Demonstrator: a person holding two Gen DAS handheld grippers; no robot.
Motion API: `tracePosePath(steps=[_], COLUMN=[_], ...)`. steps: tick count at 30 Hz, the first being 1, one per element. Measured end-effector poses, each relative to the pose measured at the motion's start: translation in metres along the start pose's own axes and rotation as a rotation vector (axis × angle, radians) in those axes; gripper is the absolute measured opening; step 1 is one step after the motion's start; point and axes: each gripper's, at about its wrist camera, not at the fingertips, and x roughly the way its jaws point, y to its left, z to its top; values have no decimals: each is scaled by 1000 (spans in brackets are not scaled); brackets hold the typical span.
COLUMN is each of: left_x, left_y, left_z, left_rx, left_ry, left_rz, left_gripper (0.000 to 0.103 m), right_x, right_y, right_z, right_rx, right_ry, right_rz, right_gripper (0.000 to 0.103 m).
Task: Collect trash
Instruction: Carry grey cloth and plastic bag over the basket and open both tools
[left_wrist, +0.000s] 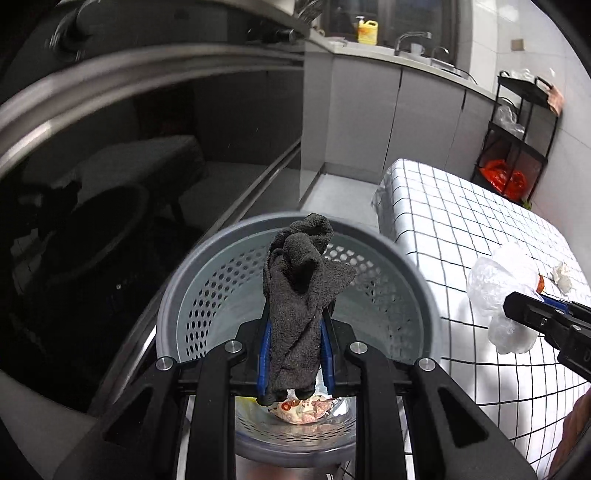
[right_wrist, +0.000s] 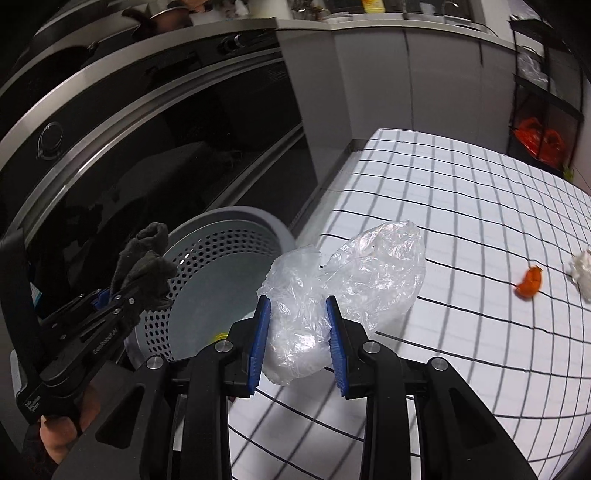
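My left gripper (left_wrist: 295, 321) is shut on a dark grey sock (left_wrist: 301, 291) and holds it over the grey perforated trash bin (left_wrist: 207, 295). Some wrappers (left_wrist: 303, 408) lie at the bin's bottom. The sock (right_wrist: 147, 258) and the bin (right_wrist: 221, 258) also show in the right wrist view. My right gripper (right_wrist: 297, 306) is shut on a crumpled clear plastic bag (right_wrist: 347, 280) at the table's left edge, next to the bin. The bag (left_wrist: 495, 284) and the right gripper (left_wrist: 517, 304) also show in the left wrist view.
The table has a white cloth with a black grid (right_wrist: 461, 206). An orange peel (right_wrist: 530, 282) and a crumpled white tissue (right_wrist: 581, 271) lie at its right. A black oven front (right_wrist: 147, 147) stands behind the bin. A black rack (left_wrist: 517, 140) with an orange bag stands at the back right.
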Motion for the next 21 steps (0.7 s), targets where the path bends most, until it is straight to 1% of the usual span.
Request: tracePosePath(steps=[6,10,14,21], left_x=[11,18,22,24], left_y=[24,29,35,37], left_z=[-2,-1,-1,-2], left_rx=[-58,-60,-67,-64], left_ry=[21,29,35,39], left_rz=[-17,0,-3,2], left_gripper=[21,22,22,23], right_x=[25,39,48,53], right_y=[22,36,44,55], right_z=[8,10,10,9], right_rx=[-38,-67,-84,-95], right_ry=[28,46,57,71], right_rz=[17,32,49,76], right_gripper=[30,30,31,32])
